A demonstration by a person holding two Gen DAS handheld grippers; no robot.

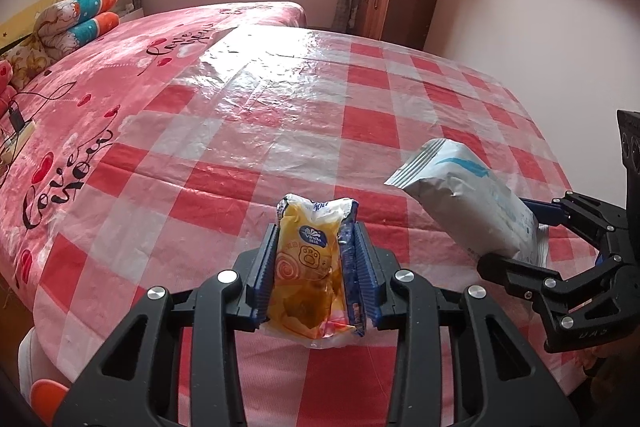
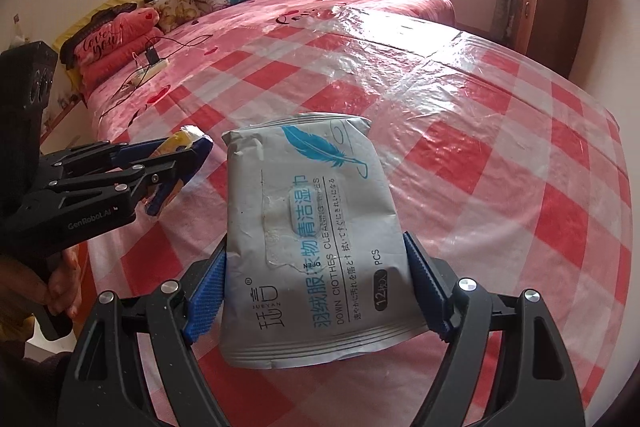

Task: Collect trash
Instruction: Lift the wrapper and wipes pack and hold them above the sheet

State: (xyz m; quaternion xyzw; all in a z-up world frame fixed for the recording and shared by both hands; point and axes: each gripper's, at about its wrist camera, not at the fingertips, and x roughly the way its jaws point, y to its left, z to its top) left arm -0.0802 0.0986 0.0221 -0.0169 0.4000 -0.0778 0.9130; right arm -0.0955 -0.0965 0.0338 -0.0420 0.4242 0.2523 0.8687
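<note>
Two pieces of trash are lifted clear of the checked table (image 1: 400, 99), the left gripper (image 1: 316, 267) jaws clamped on a yellow tissue packet (image 1: 308, 259) and the right gripper (image 2: 316, 287) jaws clamped on a grey wipes pack (image 2: 312, 227), so carrying is in hand and next calls for a bin, none in view.

Yellow tissue packet (image 1: 310, 267) clamped in left gripper (image 1: 316, 267), above checked plastic sheet (image 1: 360, 123).

Between blue-padded black jaws sit a yellow-orange tissue wrapper (image 1: 310, 267) and a grey wipes pack (image 2: 316, 243) with a blue feather, above a red-and-white checked surface (image 1: 360, 99).
</note>
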